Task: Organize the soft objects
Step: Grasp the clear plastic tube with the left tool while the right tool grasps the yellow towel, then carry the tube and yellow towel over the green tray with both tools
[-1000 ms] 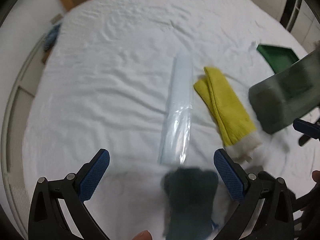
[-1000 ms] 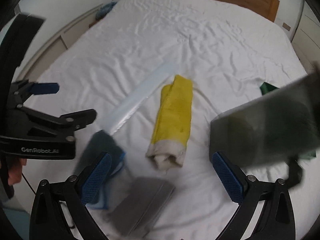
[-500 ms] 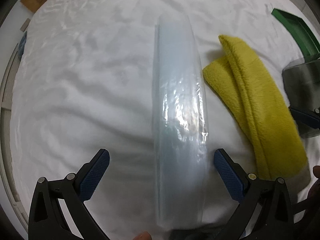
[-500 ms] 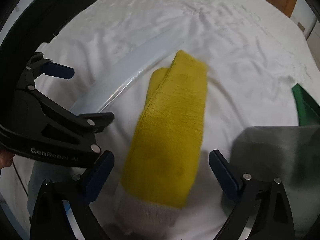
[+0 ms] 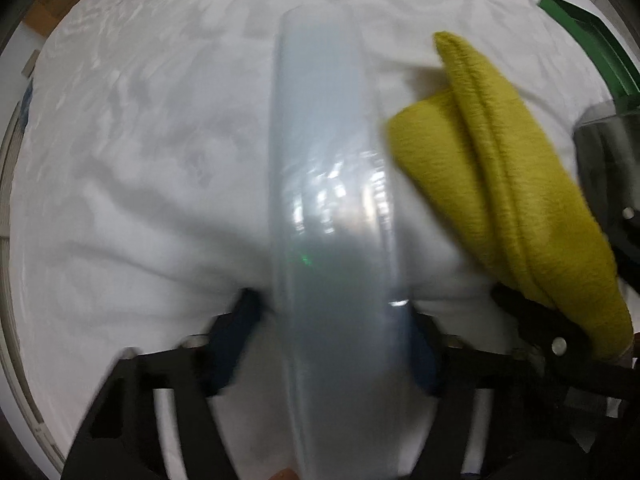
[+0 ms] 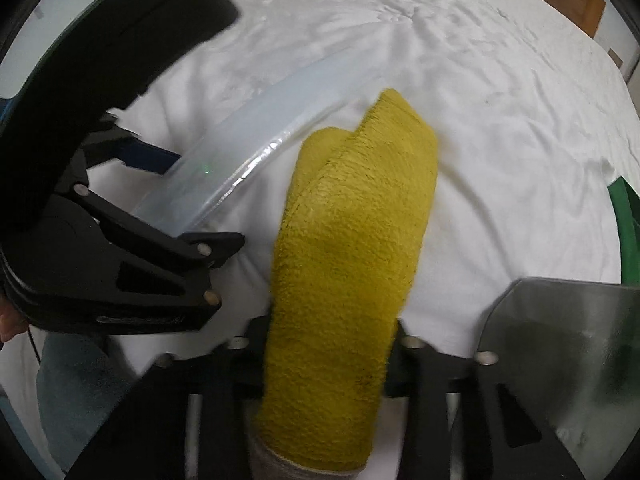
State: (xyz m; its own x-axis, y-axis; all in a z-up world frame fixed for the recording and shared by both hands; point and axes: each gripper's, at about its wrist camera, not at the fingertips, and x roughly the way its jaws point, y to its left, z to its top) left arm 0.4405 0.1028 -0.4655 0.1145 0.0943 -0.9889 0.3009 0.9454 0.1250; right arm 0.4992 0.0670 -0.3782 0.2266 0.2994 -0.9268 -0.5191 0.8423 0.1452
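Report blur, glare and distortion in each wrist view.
Left wrist: fisheye bend, motion blur on the closing claw, white glare streaks on the plastic sleeve. Right wrist: same bend, towel fairly sharp, sheet smeared.

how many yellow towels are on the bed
1. The folded yellow towel lies on the white bed sheet, right of the clear plastic sleeve, between the closing right gripper's jaws. Others may be hidden outside the views.
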